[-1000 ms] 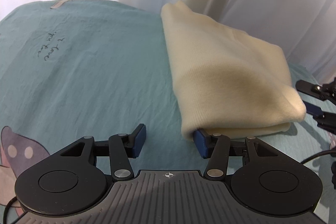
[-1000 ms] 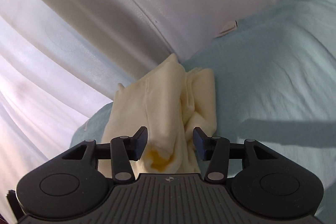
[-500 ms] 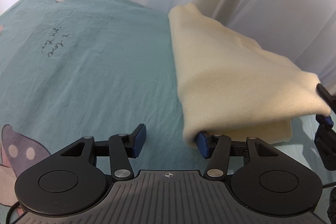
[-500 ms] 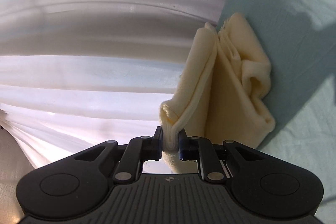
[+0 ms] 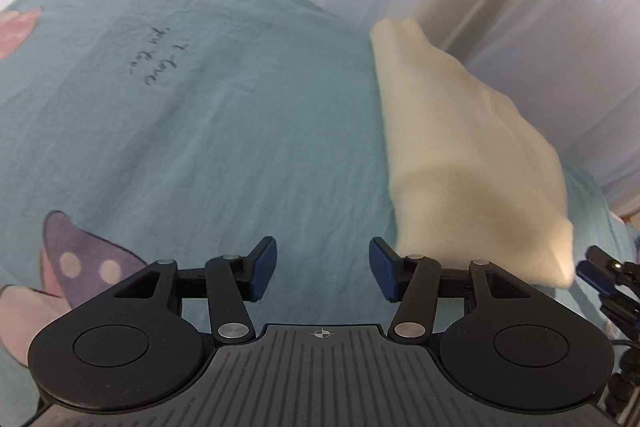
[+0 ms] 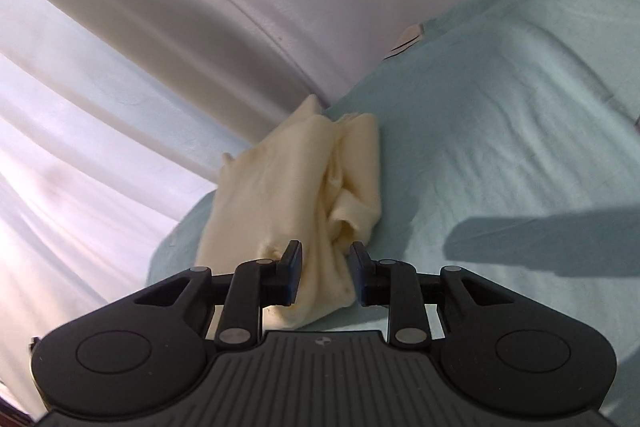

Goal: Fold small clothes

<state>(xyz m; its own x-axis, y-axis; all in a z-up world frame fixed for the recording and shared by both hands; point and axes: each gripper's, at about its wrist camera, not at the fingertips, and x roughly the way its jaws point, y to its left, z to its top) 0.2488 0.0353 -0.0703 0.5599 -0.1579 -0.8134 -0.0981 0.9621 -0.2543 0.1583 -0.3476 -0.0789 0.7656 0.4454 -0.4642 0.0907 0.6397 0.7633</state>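
A folded cream garment [image 5: 468, 163] lies on the teal bedsheet [image 5: 200, 131], near the white curtain. My left gripper [image 5: 322, 274] is open and empty, just left of the garment's near corner. My right gripper [image 6: 326, 275] is open, with the garment's near end [image 6: 320, 227] lying between its fingers. The right gripper also shows in the left wrist view [image 5: 600, 273], beside the garment's right corner.
White curtains [image 6: 160, 27] hang close behind the bed. The sheet carries handwriting print [image 5: 156, 63] and a pink and purple cartoon print [image 5: 80, 267] at the near left. A dark shadow [image 6: 540, 239] lies on the sheet to the right.
My right gripper was shut on the garment's edge and holding it up; it has opened and the garment lies down on the sheet. My left gripper has drawn away to the left of the garment.
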